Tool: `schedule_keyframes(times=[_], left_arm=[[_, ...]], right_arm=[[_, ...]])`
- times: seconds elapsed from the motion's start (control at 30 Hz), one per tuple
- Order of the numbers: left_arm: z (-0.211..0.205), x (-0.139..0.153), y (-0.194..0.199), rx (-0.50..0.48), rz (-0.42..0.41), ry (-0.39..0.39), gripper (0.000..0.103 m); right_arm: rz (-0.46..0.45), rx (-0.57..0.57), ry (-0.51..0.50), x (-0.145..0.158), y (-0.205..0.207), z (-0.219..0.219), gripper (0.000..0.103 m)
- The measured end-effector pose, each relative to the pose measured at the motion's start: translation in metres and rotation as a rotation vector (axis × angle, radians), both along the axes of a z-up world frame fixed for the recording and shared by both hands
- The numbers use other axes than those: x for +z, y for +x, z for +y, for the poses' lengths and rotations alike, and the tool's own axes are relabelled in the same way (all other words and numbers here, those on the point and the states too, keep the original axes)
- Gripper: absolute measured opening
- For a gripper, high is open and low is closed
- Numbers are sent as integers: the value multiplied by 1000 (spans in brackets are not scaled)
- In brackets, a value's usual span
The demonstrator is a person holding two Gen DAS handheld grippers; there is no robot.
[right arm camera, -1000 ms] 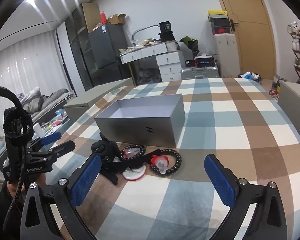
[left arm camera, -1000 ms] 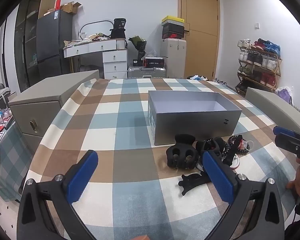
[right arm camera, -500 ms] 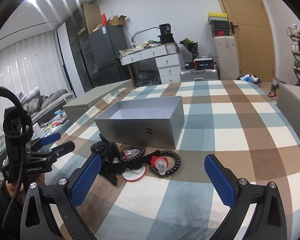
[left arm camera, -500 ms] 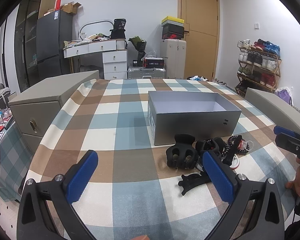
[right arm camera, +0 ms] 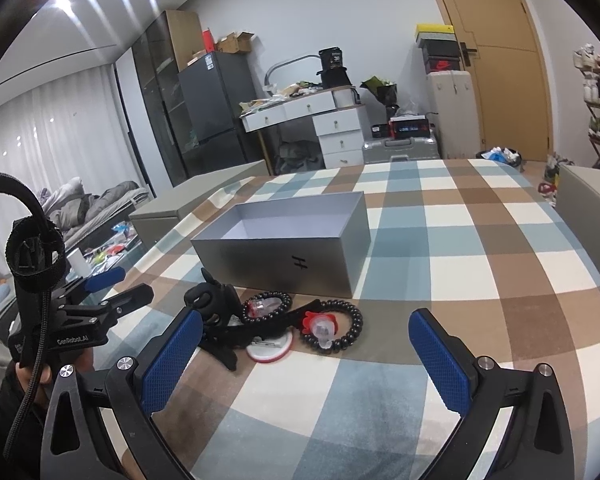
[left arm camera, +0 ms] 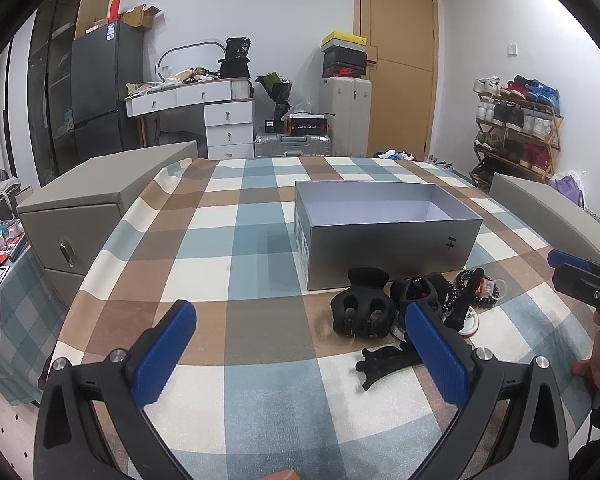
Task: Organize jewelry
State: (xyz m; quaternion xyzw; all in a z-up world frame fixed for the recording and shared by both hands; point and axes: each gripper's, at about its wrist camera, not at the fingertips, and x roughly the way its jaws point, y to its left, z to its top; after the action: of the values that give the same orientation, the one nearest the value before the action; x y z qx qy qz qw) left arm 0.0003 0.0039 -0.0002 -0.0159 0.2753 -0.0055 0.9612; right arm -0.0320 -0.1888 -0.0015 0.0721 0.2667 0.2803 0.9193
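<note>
An open grey box (left arm camera: 384, 236) stands on the checked tablecloth; it also shows in the right wrist view (right arm camera: 288, 248). In front of it lies a pile of accessories: a black claw clip (left arm camera: 362, 306), a flat black clip (left arm camera: 388, 360), two black bead bracelets (right arm camera: 334, 330) (right arm camera: 266, 306) with red-and-clear pieces, and a round white-and-red disc (right arm camera: 268, 348). My left gripper (left arm camera: 300, 348) is open and empty, low over the cloth, near side of the pile. My right gripper (right arm camera: 308, 356) is open and empty, just short of the bracelets.
Grey cabinets (left arm camera: 100, 196) flank the table on the left and right (left arm camera: 552, 216). Behind are a white desk (left arm camera: 204, 100), a fridge, suitcases, a door and a shoe rack (left arm camera: 516, 128). The other gripper shows at each view's edge (right arm camera: 96, 308).
</note>
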Motion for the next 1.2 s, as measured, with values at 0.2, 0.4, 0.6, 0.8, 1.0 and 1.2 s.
schedule_keyframes(times=[0.2, 0.4, 0.6, 0.8, 1.0, 1.2], left_arm=[[0, 0, 0, 0, 0, -3, 102], [0, 0, 0, -1, 1, -2, 102], [-1, 0, 0, 0, 1, 0, 102], [-1, 0, 0, -1, 2, 3, 102], [-2, 0, -1, 0, 4, 4, 102], [-1, 1, 2, -11, 18, -7, 102]], right_arm=[[-3, -1, 0, 0, -1, 1, 103], [0, -3, 3, 0, -1, 1, 103], [3, -6, 0, -1, 0, 0, 103], [38, -24, -12, -3, 5, 0, 103], [117, -21, -18, -7, 17, 1, 103], [151, -13, -32, -8, 23, 4, 100]])
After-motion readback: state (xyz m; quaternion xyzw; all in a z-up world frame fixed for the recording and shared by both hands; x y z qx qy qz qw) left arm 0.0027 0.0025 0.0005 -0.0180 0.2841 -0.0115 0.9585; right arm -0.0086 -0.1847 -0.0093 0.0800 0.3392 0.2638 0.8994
